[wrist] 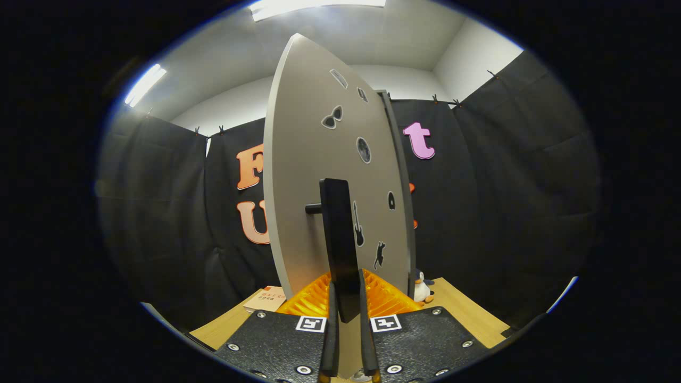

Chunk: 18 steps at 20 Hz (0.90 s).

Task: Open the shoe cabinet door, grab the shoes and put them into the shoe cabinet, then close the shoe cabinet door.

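Observation:
The grey shoe cabinet door (308, 175) stands right in front of me, swung out so I see it nearly edge-on, with small black stickers on its face. A tall black bar handle (339, 234) sticks out from the door on a short peg. My gripper (346, 303) is shut on the lower end of that handle, both fingers (331, 340) pressing its sides. The cabinet body's edge (399, 186) shows just behind the door on the right.
A wooden tabletop (463, 314) lies below. A small penguin toy (423, 287) stands by the cabinet's right foot. A book or box (266, 299) lies on the table to the left of the door. Black cloth walls surround the booth.

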Tool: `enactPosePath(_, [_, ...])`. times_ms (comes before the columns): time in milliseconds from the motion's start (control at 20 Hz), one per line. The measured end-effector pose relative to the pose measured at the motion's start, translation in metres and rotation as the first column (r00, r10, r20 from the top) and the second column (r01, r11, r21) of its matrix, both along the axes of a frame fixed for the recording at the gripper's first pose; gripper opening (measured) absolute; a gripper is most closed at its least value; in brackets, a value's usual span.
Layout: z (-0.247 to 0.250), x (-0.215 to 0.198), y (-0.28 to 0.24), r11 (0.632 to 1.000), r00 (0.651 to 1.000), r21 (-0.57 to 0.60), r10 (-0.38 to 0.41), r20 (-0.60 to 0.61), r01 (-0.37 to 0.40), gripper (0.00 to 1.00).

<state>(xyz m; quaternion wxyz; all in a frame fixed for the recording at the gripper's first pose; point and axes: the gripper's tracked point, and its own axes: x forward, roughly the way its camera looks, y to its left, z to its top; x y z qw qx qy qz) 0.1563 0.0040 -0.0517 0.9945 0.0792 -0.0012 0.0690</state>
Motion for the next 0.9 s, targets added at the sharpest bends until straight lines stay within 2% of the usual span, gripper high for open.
enactPosePath(450, [-0.009, -0.017, -0.077, 0.994, 0.995, 0.04, -0.101, -0.027, 0.102, 0.15])
enactPosePath(900, [-0.014, -0.026, -0.14, 0.979, 0.978, 0.003, -0.203, -0.052, 0.204, 0.14])
